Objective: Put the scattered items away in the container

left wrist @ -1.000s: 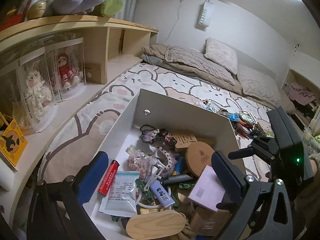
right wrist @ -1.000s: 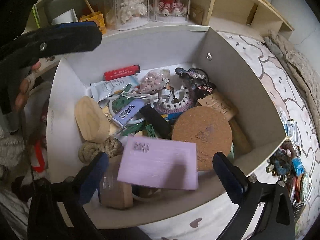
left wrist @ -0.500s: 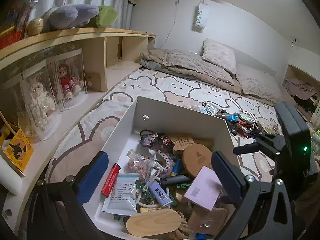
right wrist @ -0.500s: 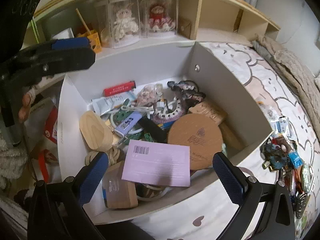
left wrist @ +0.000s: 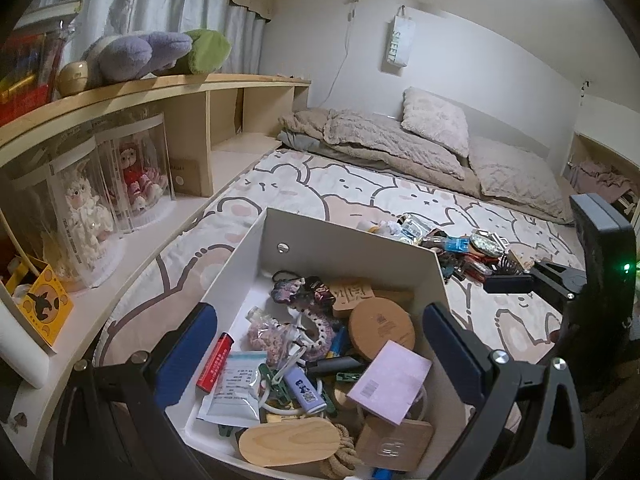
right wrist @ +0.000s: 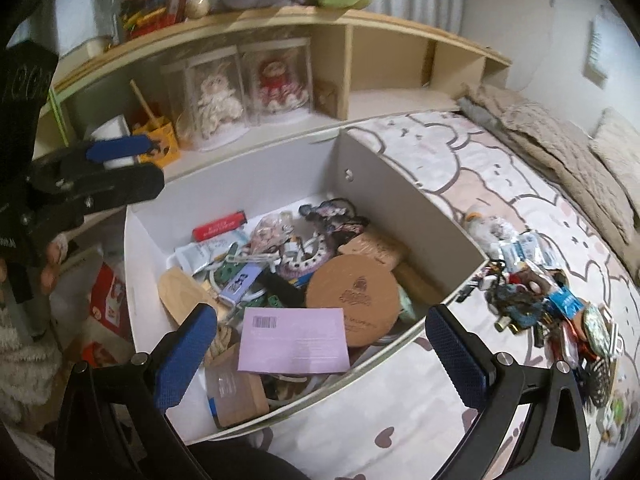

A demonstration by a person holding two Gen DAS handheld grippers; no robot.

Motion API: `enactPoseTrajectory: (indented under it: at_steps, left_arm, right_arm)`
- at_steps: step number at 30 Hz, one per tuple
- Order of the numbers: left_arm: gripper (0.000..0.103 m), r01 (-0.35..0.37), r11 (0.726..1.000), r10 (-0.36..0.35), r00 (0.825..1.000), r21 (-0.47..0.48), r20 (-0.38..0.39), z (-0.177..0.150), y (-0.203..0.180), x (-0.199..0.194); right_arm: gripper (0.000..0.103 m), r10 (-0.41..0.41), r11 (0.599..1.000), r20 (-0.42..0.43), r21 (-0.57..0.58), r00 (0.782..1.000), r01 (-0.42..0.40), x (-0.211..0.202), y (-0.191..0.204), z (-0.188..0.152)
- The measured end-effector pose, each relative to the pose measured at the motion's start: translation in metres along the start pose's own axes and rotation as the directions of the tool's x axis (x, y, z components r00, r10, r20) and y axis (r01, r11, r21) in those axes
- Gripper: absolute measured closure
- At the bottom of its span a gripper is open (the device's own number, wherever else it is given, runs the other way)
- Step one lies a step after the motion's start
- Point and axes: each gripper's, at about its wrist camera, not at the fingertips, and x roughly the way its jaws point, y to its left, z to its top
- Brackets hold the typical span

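The lilac card (right wrist: 294, 340) has settled inside the white box (right wrist: 420, 216); both grippers' fingers have pulled back, spread and empty, and a pile of trinkets (right wrist: 536, 300) awaits on the bed.

White container (right wrist: 408, 204) sits crammed; scattered items (right wrist: 536, 296) (keychains, packets) heaped just beside.

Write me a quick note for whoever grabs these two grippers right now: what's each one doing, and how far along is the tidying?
Left gripper: open, empty, over the white box.
Right gripper: open, empty, over the box's near edge.
Done: the pink card, round cork coaster, red lighter and many small items lie in the box.
Left: the pile of keychains and packets sits on the bedsheet beside the box.
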Motion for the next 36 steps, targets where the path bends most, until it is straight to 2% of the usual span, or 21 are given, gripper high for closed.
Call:
enactPoseTrajectory:
  at_steps: [15,23,36]
  left_arm:
    - [0.000,-0.011,0.998,0.007,0.998,0.055,0.065,0.000,-0.042,-0.032]
    - [0.000,-0.021,0.995,0.013,0.996,0.093,0.088,-0.007,-0.066,-0.047]
    - [0.000,-0.015,0.993,0.001,0.993,0.115,0.122,-0.015,-0.090,-0.070]
  right_arm:
    - [0.000,-0.090,0.993,0.143,0.089,0.986,0.077,-0.068,-0.016,-0.018]
    - [0.000,-0.146,0.983,0.213,0.139,0.966,0.118,-0.104,-0.022,-0.032]
    - [0.000,-0.202,0.966,0.261,0.210,0.944,0.148,-0.141,-0.033,-0.060]
